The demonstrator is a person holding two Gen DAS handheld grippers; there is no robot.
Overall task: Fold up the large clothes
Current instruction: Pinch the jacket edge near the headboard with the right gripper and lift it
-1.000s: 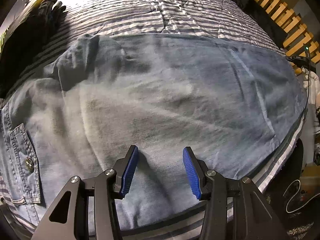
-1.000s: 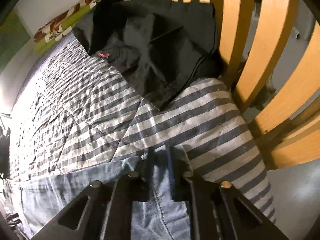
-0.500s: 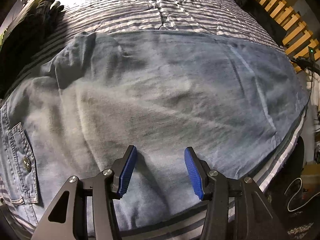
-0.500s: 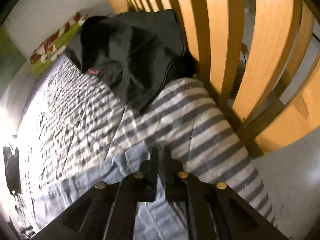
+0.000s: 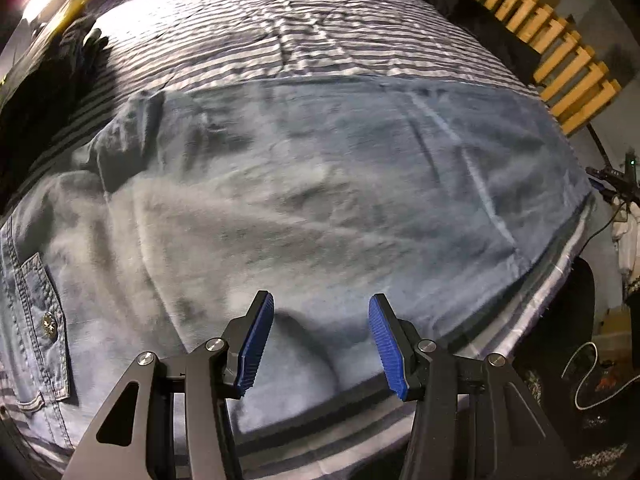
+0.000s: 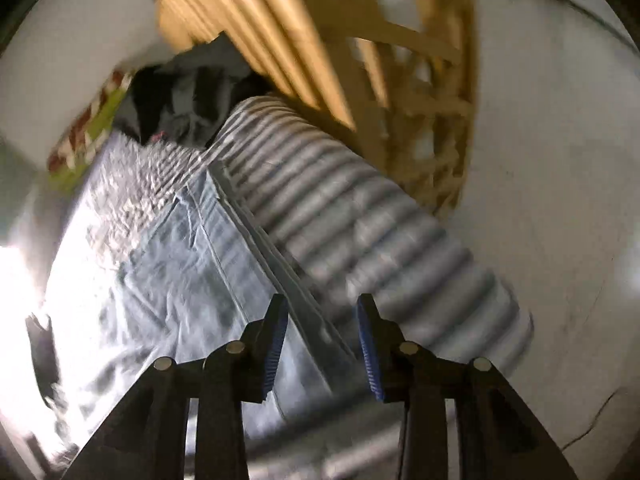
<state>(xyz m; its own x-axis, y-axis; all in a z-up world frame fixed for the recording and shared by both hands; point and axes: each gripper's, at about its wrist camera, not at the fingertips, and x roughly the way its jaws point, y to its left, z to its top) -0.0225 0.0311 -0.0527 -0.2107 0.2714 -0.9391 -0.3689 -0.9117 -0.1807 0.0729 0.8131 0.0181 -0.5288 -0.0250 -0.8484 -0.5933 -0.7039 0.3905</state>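
Both grippers, left [image 5: 320, 336] and right [image 6: 322, 338], hang with jaws apart and empty above a denim shirt [image 5: 320, 184] spread flat on a striped quilt [image 5: 280, 28] beside wooden slats [image 6: 280, 28] and a white wall [image 6: 540, 160].

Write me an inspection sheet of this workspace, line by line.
Surface: striped quilt on a bed.
Job's things: denim shirt spread flat, button pocket at left.
Clutter: dark jacket by the slats; black clothes at far left.
Grippers: left gripper open, over the shirt; right gripper open, holding nothing, above the shirt's edge.
Cables: white cord on the floor.
Surroundings: wooden slats, white wall.
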